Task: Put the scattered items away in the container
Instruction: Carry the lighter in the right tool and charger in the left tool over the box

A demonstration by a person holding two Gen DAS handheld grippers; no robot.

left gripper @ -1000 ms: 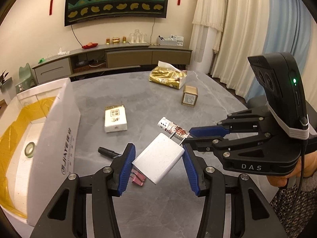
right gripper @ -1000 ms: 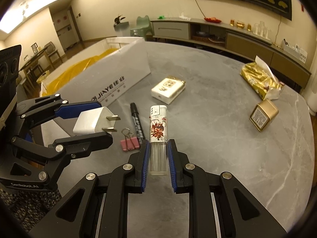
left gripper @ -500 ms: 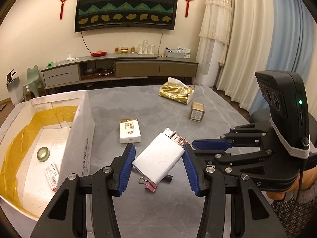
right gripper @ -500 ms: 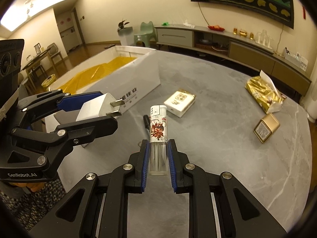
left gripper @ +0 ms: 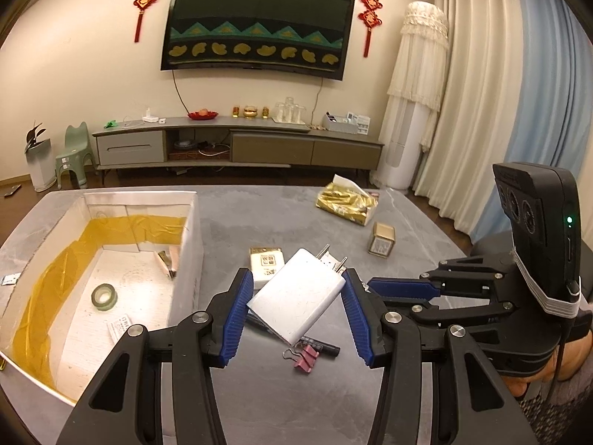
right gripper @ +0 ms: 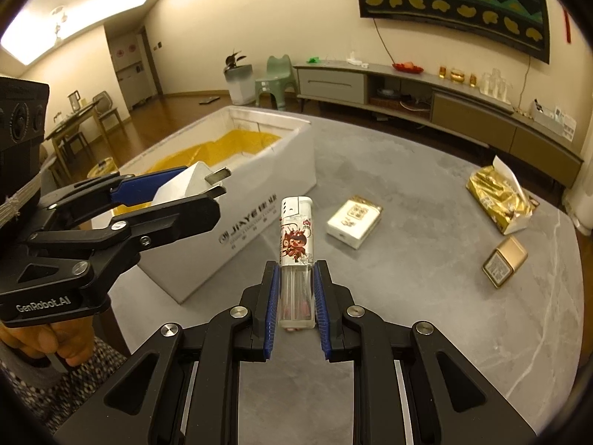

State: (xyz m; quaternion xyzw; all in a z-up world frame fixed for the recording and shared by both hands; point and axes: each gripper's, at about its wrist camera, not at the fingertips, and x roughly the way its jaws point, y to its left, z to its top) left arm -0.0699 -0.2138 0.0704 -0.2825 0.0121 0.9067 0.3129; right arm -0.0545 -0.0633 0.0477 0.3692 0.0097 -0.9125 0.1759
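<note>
Lifting charger nearer box

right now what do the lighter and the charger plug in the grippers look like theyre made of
Lighter: likely plastic, clear see-through lower body, glossy printed wrap, metal-looking cap. Charger plug: smooth white, probably plastic, slight sheen, with shiny metal prongs.
</note>
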